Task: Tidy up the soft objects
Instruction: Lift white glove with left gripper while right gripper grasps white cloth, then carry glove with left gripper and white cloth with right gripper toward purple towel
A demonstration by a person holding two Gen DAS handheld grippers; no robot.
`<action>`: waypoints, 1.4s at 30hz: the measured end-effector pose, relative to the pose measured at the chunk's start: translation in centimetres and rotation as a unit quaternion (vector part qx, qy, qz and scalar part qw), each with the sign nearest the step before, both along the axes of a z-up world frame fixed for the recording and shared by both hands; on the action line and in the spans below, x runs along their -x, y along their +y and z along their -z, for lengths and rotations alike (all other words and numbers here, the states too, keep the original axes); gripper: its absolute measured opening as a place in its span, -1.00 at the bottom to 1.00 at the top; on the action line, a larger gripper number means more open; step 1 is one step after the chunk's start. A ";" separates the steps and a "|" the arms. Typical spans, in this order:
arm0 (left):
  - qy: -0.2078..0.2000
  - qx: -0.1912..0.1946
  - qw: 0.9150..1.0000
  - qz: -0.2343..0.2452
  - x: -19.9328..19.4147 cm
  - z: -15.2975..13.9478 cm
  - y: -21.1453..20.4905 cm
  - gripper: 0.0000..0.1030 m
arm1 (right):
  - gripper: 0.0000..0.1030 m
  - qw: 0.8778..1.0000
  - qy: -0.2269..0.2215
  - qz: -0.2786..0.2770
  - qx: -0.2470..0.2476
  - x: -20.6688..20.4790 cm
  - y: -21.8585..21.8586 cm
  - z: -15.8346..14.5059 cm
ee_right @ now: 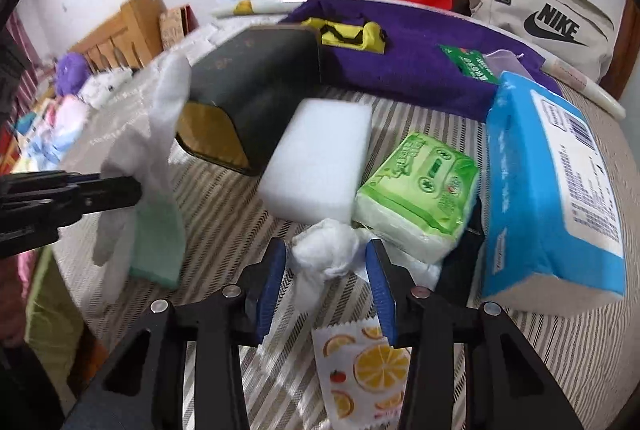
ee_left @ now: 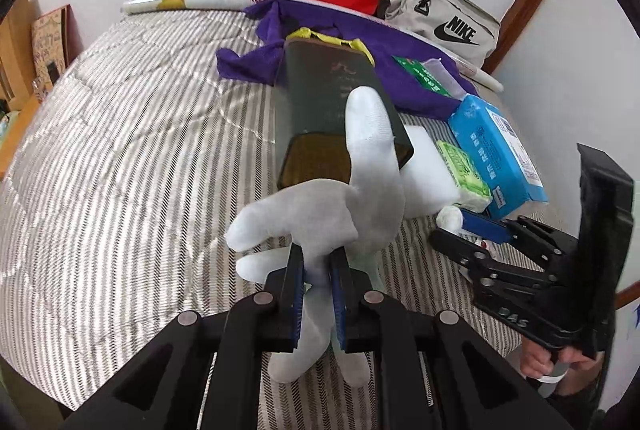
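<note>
Presently: glove in hand, tissue wad next

Left gripper (ee_left: 316, 294): clamped on a white cotton glove (ee_left: 340, 190), pinched low on its body so the glove's fingers splay upward and hang free over the striped bed cover (ee_left: 120, 150). A pale green piece, possibly a sponge, appears just beside or behind the glove in the right wrist view; whether it is held along with the glove cannot be told.

Right gripper (ee_right: 326, 282): jaws partly apart, straddling a crumpled white tissue wad (ee_right: 326, 250) on the cover. The pads do not appear to press on it yet. An orange-print wrapper (ee_right: 360, 362) lies just nearer, under the gripper.

Items laid out beyond, near to far:
- white foam block (ee_right: 320, 158), centre, touching the dark tin
- green pocket-tissue pack (ee_right: 424, 198), right of the block
- blue tissue pack (ee_right: 552, 190), far right
- dark green tin box (ee_right: 256, 90), open end toward the cameras, apparently the collecting container
- purple cloth (ee_right: 420, 50) with a yellow pouch (ee_right: 352, 34) on it, behind the tin

Step in hand, as judged: one soft item is carried by the left while the right sets up a grasp on the wad.

Next move calls for: closing the right jaws squarely on the wad's bulk without snagging the wrapper or the loose paper beside the green pack; the glove then needs guiding toward the tin's mouth, floppy fingers first.
</note>
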State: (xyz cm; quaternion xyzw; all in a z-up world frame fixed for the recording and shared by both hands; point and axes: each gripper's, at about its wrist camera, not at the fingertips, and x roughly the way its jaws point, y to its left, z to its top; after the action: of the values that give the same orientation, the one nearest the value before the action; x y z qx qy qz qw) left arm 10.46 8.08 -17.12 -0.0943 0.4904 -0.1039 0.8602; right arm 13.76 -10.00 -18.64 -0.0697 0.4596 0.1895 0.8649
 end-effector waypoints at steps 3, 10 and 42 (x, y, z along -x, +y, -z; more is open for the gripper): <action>0.000 -0.006 1.000 0.002 0.0 0.3 -0.2 -0.73 | -0.43 1.000 -0.017 -0.003 0.012 0.2 0.4 0.1; 0.001 0.003 1.000 0.006 0.1 0.3 0.0 -0.68 | -0.48 0.998 -0.019 -0.028 -0.054 1.6 -0.8 -2.0; -0.020 -0.072 0.997 0.003 0.0 0.7 -4.6 -0.73 | -0.47 0.993 -0.048 0.100 -0.037 8.7 -13.1 -2.9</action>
State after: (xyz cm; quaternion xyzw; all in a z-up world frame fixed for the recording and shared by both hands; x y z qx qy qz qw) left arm 10.45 3.46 -17.83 -0.0288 0.4794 -0.0724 0.8741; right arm 5.05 -23.12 -15.71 -0.0003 0.4150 0.1157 0.9024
